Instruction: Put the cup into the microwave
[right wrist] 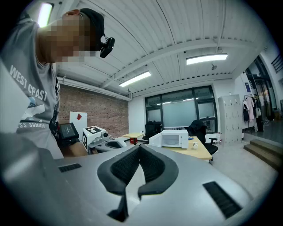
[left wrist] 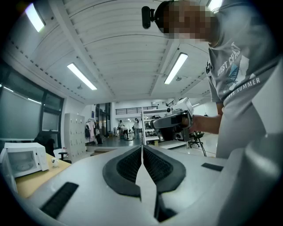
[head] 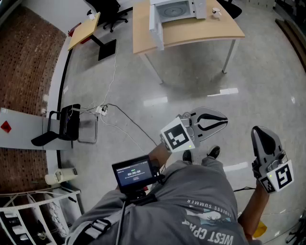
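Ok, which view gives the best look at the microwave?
The head view: the microwave sits on the far table, door open and turntable visible, though its top is cropped. The left and right gripper views show it whole, but small and distant.

White microwave [head: 178, 9] and a little white cup [head: 216, 12] on a pale wood table [head: 201, 31], shiny grey floor [head: 191, 86]. The left gripper [head: 224, 118] and right gripper [head: 259, 130] are light grey with black pads and black-and-white square markers. Reddish-brown brick wall [head: 24, 57]. Grey t-shirt [head: 201, 206], white lettering.
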The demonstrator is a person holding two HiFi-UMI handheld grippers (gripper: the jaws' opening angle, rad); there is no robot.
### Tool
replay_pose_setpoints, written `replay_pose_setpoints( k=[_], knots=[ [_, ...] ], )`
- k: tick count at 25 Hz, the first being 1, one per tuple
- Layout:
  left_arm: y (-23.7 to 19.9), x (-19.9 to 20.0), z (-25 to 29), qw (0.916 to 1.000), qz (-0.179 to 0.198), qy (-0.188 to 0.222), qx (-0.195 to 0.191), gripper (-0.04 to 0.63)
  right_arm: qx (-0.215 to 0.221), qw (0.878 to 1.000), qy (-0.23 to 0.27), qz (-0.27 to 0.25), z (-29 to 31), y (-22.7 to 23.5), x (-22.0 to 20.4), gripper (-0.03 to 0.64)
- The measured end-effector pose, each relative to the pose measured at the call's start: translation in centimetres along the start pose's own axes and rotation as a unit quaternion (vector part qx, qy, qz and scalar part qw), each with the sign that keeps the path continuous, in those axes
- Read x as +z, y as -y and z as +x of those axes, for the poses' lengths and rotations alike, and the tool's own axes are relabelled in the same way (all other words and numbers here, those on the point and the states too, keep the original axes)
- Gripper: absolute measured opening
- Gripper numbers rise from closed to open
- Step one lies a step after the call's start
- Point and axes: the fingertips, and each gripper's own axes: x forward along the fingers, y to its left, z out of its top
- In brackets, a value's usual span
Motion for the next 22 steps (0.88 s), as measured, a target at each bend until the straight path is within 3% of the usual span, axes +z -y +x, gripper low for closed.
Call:
replay_pose_setpoints(
  k=[22],
  knots=[
    [-0.8, -0.7, 2.1, 1.0, 0.0, -0.002, -0.007, 0.028, -0.004, 1.0, -0.013, 0.013, 0.0, 2.2, -1.7, 0.017]
  ],
)
